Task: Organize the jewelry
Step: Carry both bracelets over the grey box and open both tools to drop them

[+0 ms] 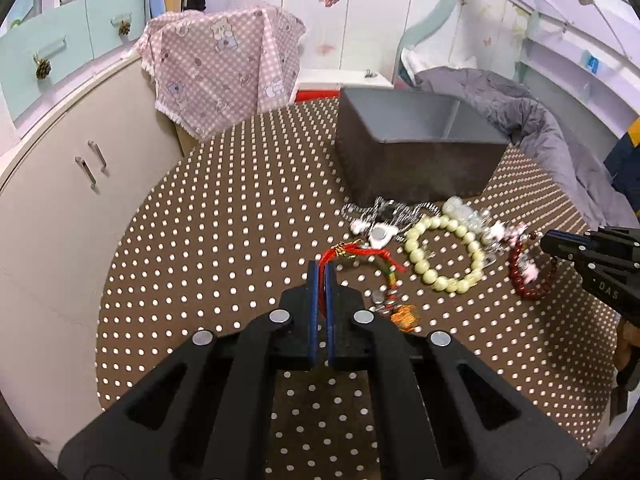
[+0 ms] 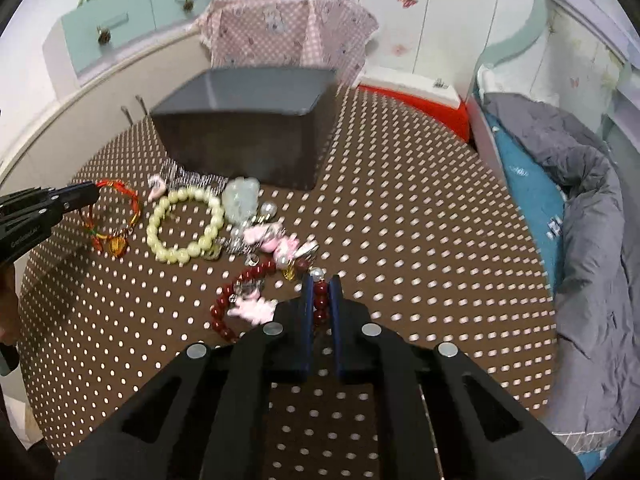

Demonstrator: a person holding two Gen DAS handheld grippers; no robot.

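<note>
Brown tabletop [image 1: 224, 240] with white dots, jewelry heaped just in front of a grey box [image 1: 416, 148].

Left tool [image 1: 322, 270]: blue pads together, clamped on the red cord bracelet [image 1: 360, 254]. Cord runs up between the pads; gold knot at the far end, amber charm [image 1: 404, 316] dangling just right of the tool. In the right wrist view the same tool [image 2: 94, 192] enters from the left edge, tip on the red loop [image 2: 120, 216].

Right tool [image 2: 321, 282]: pads closed on the dark red bead bracelet [image 2: 240, 300], a few beads showing between them. Rest of the strand curves off to the left on the tabletop, pink charm [image 2: 256, 308] hanging on it. In the left wrist view this tool [image 1: 552, 242] comes in from the right edge, tip at the red beads [image 1: 524, 276].

Between the two bracelets: pale green bead bracelet [image 1: 444, 256], flat on the tabletop, untouched. Behind it, silver chain pieces [image 1: 384, 212] and a clear, pale stone piece [image 1: 460, 210], close to the box front. Pink and pearl trinkets [image 2: 280, 240] tangled just beyond the red beads.

Box open on top, inside hard to read. Pink checked cloth [image 1: 224, 68] draped behind the tabletop; grey quilt [image 2: 592, 216] on the bed to the right.
</note>
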